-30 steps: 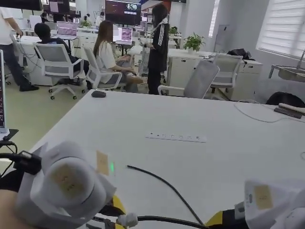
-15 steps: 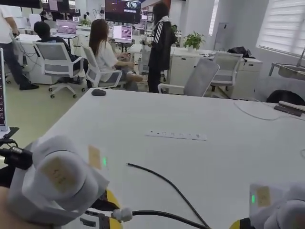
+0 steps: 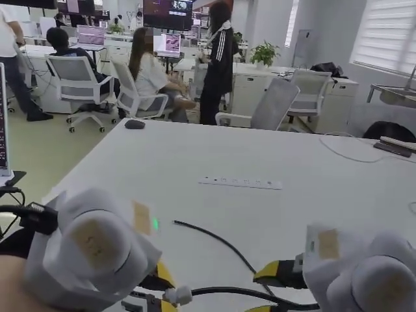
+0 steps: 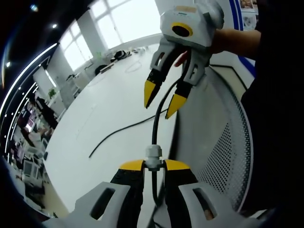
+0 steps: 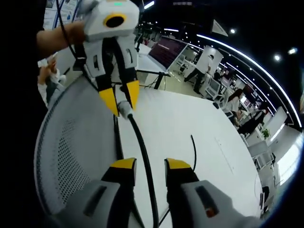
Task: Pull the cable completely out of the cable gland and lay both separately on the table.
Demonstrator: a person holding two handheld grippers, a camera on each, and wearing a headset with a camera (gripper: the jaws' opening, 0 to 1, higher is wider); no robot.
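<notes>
Cable [image 4: 154,130], one black length, leaves the one white gland [image 4: 153,156], which the left gripper [image 4: 153,165] pinches between its jaws. It passes between the parted jaws of the right gripper [image 5: 150,164], and its far end lies on the table [image 3: 260,162].

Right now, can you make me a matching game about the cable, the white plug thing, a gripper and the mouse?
Things: 1 cable gland; 2 cable; 3 right gripper; 4 mouse.
States: A open; B near the far edge of the table; C clamped in the left gripper; D passing between the right gripper's jaws.
Pairs: 1-C; 2-D; 3-A; 4-B.
</notes>
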